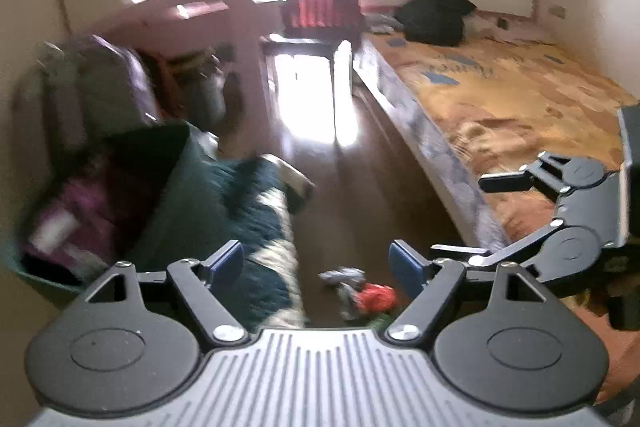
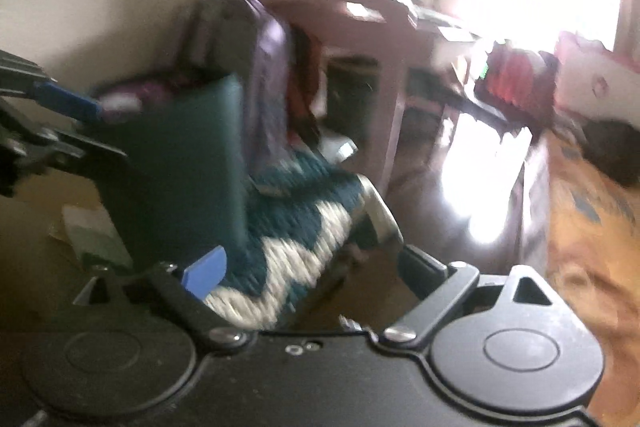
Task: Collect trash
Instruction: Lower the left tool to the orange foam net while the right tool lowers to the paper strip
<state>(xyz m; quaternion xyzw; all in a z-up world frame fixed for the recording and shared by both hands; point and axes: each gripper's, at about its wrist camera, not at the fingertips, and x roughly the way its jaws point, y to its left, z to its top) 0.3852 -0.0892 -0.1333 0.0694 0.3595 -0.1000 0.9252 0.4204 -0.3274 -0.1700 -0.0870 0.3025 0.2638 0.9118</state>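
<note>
Crumpled trash [image 1: 360,291], grey, red and green wrappers, lies on the brown floor just ahead of my left gripper [image 1: 316,261], which is open and empty above it. A dark green bin [image 1: 120,211] with purple and white rubbish inside stands at the left; it shows in the right wrist view [image 2: 180,167] too. My right gripper [image 2: 316,267] is open and empty; it also shows in the left wrist view [image 1: 496,219] at the right, over the bed's edge. The left gripper's blue fingers [image 2: 68,103] show at the left of the right wrist view.
A green and white woven rug [image 1: 268,227] lies beside the bin. A bed [image 1: 520,99] with an orange cover runs along the right. A pink desk [image 1: 192,15] and a purple bag [image 1: 92,75] stand at the left. Both views are blurred.
</note>
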